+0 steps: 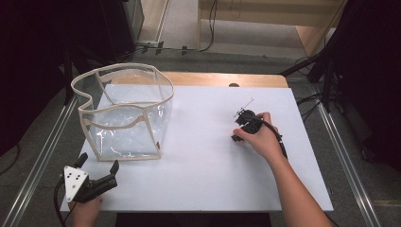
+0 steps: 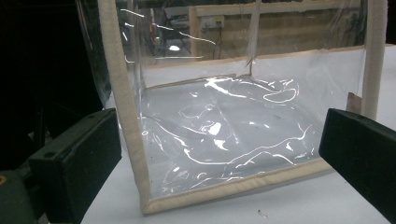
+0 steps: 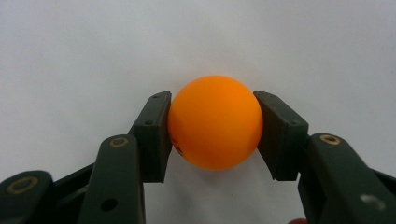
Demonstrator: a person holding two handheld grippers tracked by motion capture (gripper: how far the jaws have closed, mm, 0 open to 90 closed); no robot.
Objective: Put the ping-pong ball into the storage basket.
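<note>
The orange ball (image 3: 215,122) sits on the white table (image 1: 203,161), well to the right of the clear bag (image 1: 125,113). The right gripper (image 3: 214,126) pinches the ball, one black pad pressed on each side. A hand (image 1: 262,139) holds this gripper over the right part of the table. The clear bag stands upright with its top open and has a cream edge all around. The left gripper (image 1: 97,165) is just in front of the bag's near corner, its jaws wide apart with nothing between them.
</note>
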